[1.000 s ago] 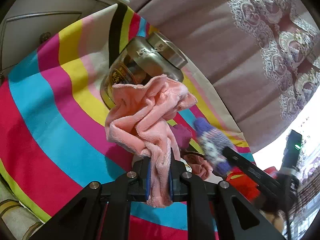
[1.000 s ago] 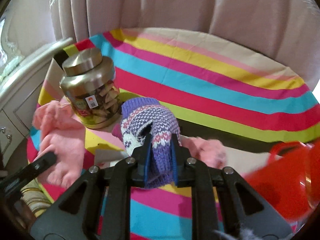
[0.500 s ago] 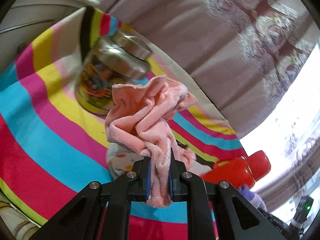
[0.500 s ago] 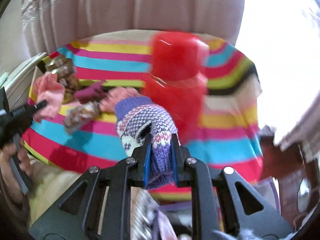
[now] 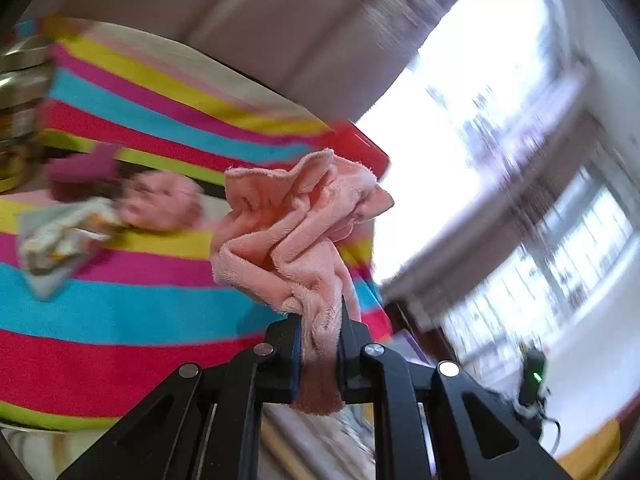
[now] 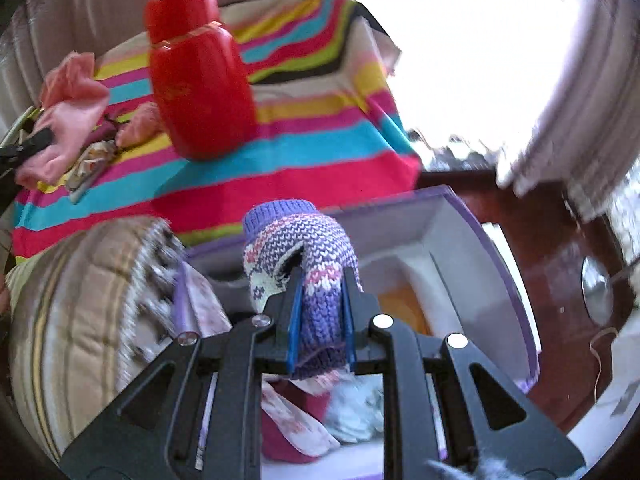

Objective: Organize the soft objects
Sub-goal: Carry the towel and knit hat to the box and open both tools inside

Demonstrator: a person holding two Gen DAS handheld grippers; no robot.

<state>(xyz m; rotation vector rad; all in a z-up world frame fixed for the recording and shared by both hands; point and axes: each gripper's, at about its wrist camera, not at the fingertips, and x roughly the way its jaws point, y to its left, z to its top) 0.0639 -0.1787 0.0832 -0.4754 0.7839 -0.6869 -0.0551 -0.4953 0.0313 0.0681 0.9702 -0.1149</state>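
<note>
The left wrist view is motion-blurred; small soft items on the striped tablecloth point(image 5: 120, 300) are hard to identify. The left gripper point(image 5: 319, 344) clamps a bunched pink towel point(image 5: 296, 232) above the table edge. The right gripper point(image 6: 321, 324) pinches a purple knitted sock point(image 6: 300, 248) over a purple-rimmed white box point(image 6: 472, 248) holding fabric pieces, partly hidden by the gripper

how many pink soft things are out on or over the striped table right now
2: a pink fleece cloth pinched in the left gripper above the table edge, and a pink fuzzy item lying on the striped tablecloth. Blur may hide others.
</note>
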